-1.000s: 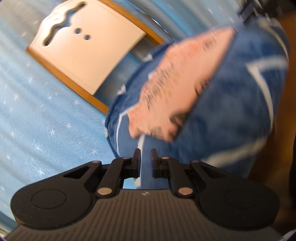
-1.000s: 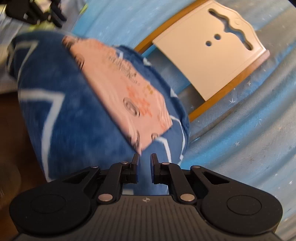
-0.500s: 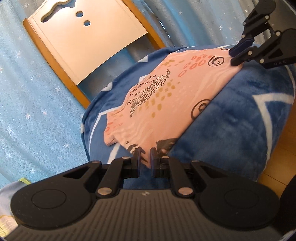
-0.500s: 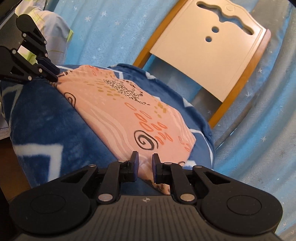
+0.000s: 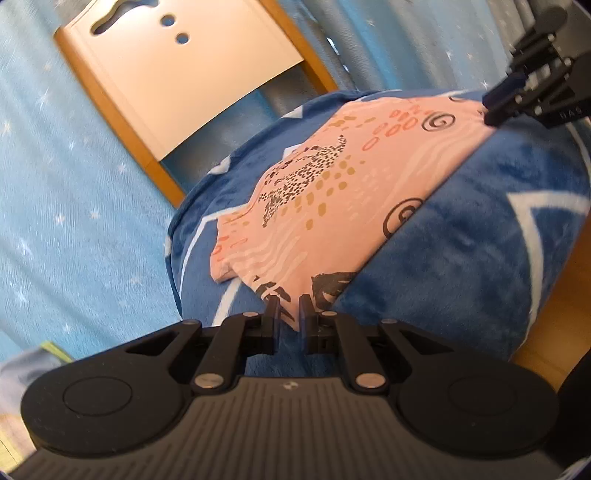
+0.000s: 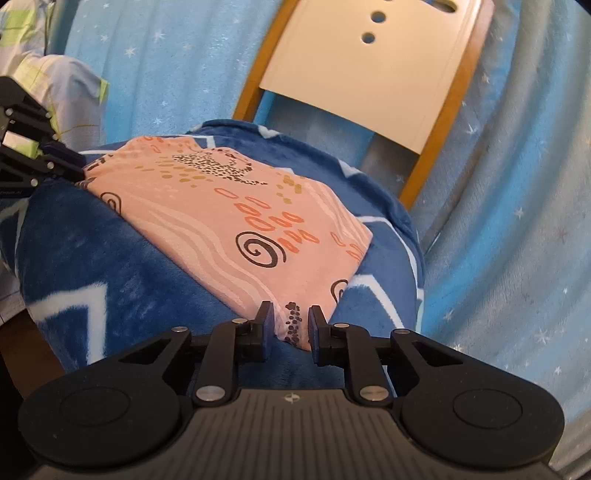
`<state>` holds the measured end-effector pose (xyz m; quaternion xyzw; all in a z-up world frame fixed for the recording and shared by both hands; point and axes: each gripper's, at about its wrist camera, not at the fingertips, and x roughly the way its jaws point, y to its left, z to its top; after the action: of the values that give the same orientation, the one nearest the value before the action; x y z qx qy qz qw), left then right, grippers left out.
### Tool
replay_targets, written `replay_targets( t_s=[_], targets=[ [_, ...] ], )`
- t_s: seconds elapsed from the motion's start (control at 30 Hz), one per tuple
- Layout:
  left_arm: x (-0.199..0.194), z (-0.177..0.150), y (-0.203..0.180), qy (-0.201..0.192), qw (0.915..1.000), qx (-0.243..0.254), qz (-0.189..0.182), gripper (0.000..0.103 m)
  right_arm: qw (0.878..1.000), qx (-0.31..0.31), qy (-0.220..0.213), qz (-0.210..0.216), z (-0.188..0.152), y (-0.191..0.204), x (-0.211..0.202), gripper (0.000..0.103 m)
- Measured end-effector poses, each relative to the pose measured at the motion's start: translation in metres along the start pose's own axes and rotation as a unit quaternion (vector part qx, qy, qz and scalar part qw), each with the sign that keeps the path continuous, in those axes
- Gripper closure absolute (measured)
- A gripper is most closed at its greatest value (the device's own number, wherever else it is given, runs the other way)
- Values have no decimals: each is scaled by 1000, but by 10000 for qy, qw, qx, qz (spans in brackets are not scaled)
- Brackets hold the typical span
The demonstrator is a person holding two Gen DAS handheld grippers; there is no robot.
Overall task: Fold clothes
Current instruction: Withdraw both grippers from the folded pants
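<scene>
Both tools at corners of the pink cloth point(image 5: 332, 206).
Left tool point(image 5: 287, 308) and right tool point(image 6: 288, 317) each stand slightly parted around a near corner; ahead, the cloth lies flat on a blue blanket point(image 6: 110, 266).

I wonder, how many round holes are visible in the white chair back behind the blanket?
2. Both sit side by side near the top of the chair back: one round hole and another just below it. A wavy cutout runs beside them; nothing appears hidden.

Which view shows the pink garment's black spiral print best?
The right wrist view: the black spiral sits sharp and central on the pink garment. The left wrist view shows spirals smaller, toward the edge.
</scene>
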<state>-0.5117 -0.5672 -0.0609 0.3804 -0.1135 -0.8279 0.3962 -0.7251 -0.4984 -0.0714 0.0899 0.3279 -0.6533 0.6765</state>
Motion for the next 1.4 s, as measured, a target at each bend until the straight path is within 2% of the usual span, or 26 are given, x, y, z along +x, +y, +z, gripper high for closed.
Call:
replay_targets(
  t_s=[0.13, 0.23, 0.4, 0.53, 0.8, 1.1, 1.23, 1.33, 1.4],
  targets=[
    [-15, -3, 9, 32, 9979, -642, -95, 93, 9996, 272, 82, 13, -5, 2, -15, 80],
    [-27, -7, 10, -13, 9934, -1117, -257, 92, 9955, 928, 77, 144, -13, 1, -26, 77],
    [-33, -12, 1, -15, 9865, -1592, -388, 90, 9800, 1977, 62, 201, -28, 6, -35, 74],
    [-32, -12, -3, 5, 9845, -1712, -389, 91, 9772, 2121, 58, 129, -32, 12, -37, 73],
    [-30, -14, 2, 25, 9801, -1936, -449, 90, 9803, 1968, 157, 90, -33, 15, -39, 70],
    [-31, -14, 2, -10, 9799, -1948, -427, 89, 9808, 1939, 219, 16, -28, 20, -41, 66],
    [-41, -5, -4, -289, 9900, -1364, -234, 82, 9865, 1639, 16, 41, -16, 21, -44, 66],
    [-44, 6, -9, -511, 9935, -1002, -174, 78, 9896, 1433, -69, 70, -4, 22, -40, 66],
    [-41, 13, -12, -570, 9956, -723, -192, 76, 9934, 1141, 6, 144, 2, 26, -32, 61]
  ],
)
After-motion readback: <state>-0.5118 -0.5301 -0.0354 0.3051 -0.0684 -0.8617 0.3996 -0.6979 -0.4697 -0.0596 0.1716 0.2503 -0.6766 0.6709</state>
